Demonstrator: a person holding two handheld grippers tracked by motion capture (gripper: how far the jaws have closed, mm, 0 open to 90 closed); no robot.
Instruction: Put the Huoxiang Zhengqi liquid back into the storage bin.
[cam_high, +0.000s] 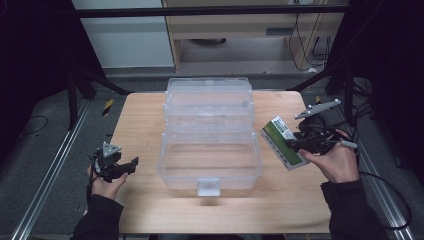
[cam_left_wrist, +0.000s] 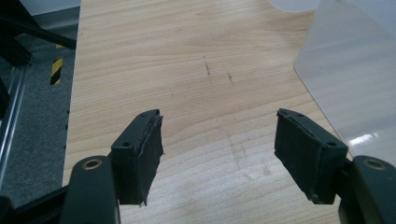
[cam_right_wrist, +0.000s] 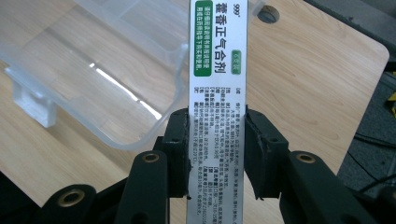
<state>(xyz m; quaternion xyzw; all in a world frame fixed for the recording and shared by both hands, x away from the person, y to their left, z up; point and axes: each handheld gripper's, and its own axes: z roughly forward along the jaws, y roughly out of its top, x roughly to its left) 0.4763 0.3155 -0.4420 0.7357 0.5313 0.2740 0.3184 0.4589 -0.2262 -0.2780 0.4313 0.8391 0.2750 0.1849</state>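
The right gripper (cam_high: 300, 142) is clamped on a green-and-white medicine box (cam_high: 283, 142), its pads pressed against the box's two narrow sides, holding it off the table (cam_high: 145, 120) just beside the right end of the open clear plastic storage case (cam_high: 209, 135). The left gripper (cam_high: 131, 165) rests low over the table's left side with its jaws spread wide and nothing between them.

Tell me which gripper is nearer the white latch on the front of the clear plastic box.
Left, though not by much. The left gripper, open, sits on the table out to the latch's left. The right gripper is out to its right and farther back, clamping a medicine box.
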